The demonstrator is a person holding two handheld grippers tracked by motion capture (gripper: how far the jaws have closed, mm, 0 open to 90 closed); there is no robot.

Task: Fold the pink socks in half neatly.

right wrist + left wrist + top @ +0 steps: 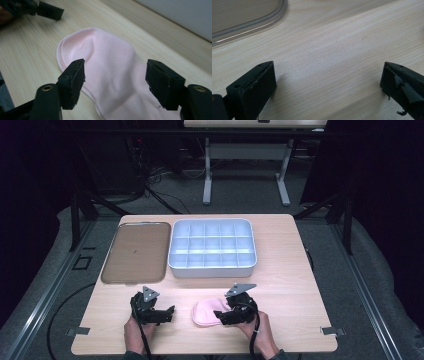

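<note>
Pink sock (110,75) between open fingers (72,82) — left gripper (328,82) over bare table (332,45)

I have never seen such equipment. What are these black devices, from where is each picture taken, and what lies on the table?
A person sits at a wooden table and holds a hand-operated tool in each hand. Each tool ends in two black jaws.

The high view looks down from above. The other two pictures come from small cameras riding on the tools.

The left tongs are open over bare wood and hold nothing. The right tongs are open around a pink sock lying flat; the jaws do not press it.

Farther back lie a brown tray and, to its right, a white box divided into many compartments.
</note>
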